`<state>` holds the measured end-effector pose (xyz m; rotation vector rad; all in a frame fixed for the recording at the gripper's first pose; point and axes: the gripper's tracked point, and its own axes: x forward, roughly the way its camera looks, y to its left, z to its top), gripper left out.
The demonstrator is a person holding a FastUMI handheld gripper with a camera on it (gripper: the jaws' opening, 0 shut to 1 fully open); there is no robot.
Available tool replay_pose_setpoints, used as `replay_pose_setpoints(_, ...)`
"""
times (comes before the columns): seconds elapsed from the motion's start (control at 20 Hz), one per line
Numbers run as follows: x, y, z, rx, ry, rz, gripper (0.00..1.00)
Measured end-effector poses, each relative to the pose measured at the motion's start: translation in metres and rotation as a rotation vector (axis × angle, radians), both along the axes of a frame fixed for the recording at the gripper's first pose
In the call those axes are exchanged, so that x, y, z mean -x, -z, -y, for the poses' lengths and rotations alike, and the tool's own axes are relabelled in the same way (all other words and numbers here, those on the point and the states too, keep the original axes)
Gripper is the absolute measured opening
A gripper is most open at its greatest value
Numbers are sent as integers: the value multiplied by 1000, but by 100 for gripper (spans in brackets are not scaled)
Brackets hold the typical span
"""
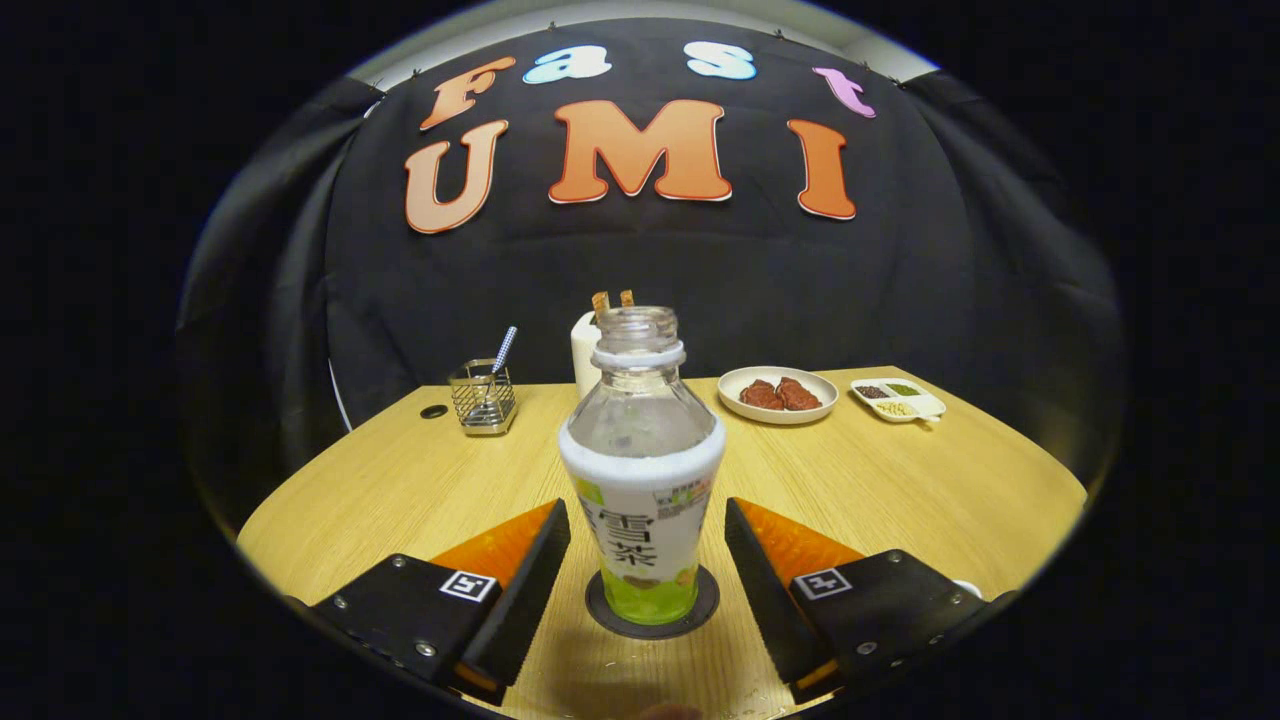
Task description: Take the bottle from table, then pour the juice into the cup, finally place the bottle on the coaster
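Note:
A clear uncapped bottle (642, 470) with a white and green label stands upright on a dark round coaster (652, 605) on the wooden table. My gripper (647, 575) is open, its two black fingers on either side of the bottle's lower body. A small gap shows between each finger and the label, so neither pad touches it. A white cup's rim (968, 588) peeks out behind the right finger.
Beyond the bottle stand a white holder (585, 352) with sticks, a wire basket (482, 397) holding a spoon, a plate of brown food (778, 394) and a small divided dish (898, 400). The wooden table (900, 490) ends in a curved edge on both sides.

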<state>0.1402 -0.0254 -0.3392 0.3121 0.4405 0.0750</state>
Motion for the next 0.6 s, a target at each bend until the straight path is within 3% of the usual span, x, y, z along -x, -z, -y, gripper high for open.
replay_pose_setpoints(0.1, 6, -15, 1, 5, -6, 18, 97)
replay_pose_setpoints(0.4, 33, -67, 14, 60, -4, 59, 97)
replay_pose_setpoints(0.6, 56, -120, 28, 60, 46, 142, 97)
